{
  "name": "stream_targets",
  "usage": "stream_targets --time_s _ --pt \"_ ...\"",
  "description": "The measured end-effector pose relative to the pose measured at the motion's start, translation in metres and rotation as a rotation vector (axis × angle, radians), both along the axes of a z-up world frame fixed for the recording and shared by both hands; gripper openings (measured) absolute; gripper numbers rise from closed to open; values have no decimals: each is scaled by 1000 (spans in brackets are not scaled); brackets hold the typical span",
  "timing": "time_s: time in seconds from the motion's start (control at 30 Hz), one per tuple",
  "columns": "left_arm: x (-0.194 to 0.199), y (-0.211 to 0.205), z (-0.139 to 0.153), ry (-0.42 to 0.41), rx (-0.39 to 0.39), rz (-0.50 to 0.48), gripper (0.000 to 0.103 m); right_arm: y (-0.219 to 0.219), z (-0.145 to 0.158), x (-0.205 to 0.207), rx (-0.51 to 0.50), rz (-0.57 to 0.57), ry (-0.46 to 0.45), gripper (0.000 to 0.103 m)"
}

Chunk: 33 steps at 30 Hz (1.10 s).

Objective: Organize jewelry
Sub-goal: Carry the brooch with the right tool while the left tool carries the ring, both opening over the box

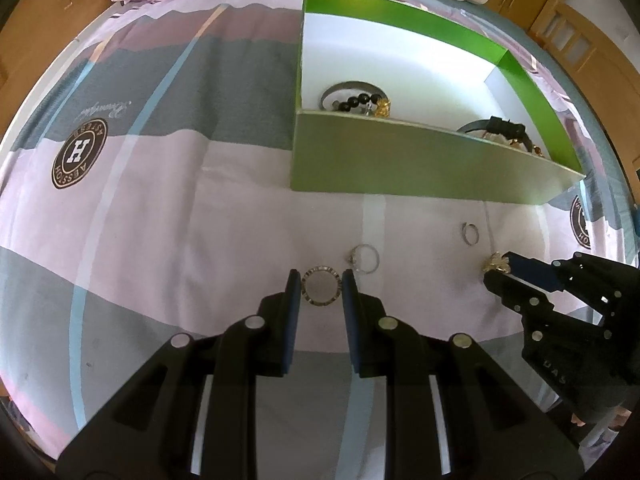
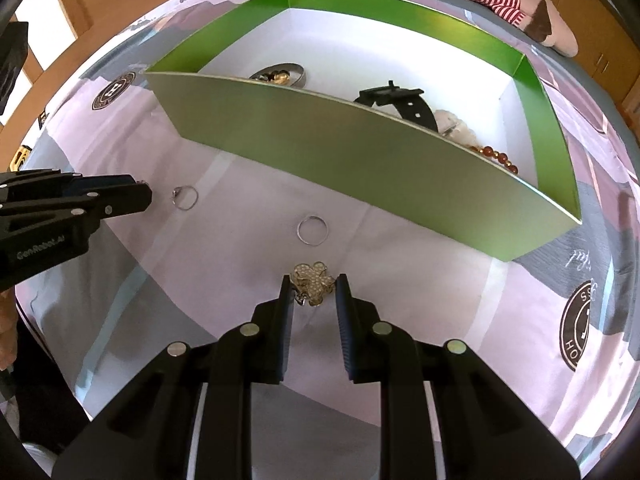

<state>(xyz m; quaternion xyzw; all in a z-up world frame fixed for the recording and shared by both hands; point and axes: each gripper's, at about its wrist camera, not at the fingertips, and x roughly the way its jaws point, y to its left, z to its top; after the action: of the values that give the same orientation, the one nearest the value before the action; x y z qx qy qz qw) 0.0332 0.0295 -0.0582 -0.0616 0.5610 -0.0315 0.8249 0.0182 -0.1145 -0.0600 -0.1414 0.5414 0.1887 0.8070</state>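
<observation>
Two rings [image 1: 364, 259] [image 1: 470, 233] lie loose before the box [image 1: 420, 168] while your left gripper [image 1: 321, 286] brackets a round ring [image 1: 322, 290] and your right gripper [image 2: 311, 290] brackets the gold brooch [image 2: 313, 282], neither visibly clamped

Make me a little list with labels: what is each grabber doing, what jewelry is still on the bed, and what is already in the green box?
left gripper: open, fingers either side of a round studded ring
right gripper: open, fingers around a gold flower brooch
still on the bedsheet: silver stone ring, plain silver ring
green box: open, on the bed
in the box: silver bangle, black bead bracelet, black watch, amber bead bracelet
</observation>
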Motion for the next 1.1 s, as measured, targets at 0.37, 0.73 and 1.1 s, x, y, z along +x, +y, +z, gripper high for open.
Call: stream_targets --time_s 0.37,0.73,1.1 --pt "2 -14 -9 11 39 -30 21 -11 1 2 -7 -23 -4 21" --pt "4 -16 -9 10 38 -32 21 -8 -1 2 -6 -14 1 21" --pt "6 20 43 -82 -112 21 21 -23 48 1 119 -30 -108 21"
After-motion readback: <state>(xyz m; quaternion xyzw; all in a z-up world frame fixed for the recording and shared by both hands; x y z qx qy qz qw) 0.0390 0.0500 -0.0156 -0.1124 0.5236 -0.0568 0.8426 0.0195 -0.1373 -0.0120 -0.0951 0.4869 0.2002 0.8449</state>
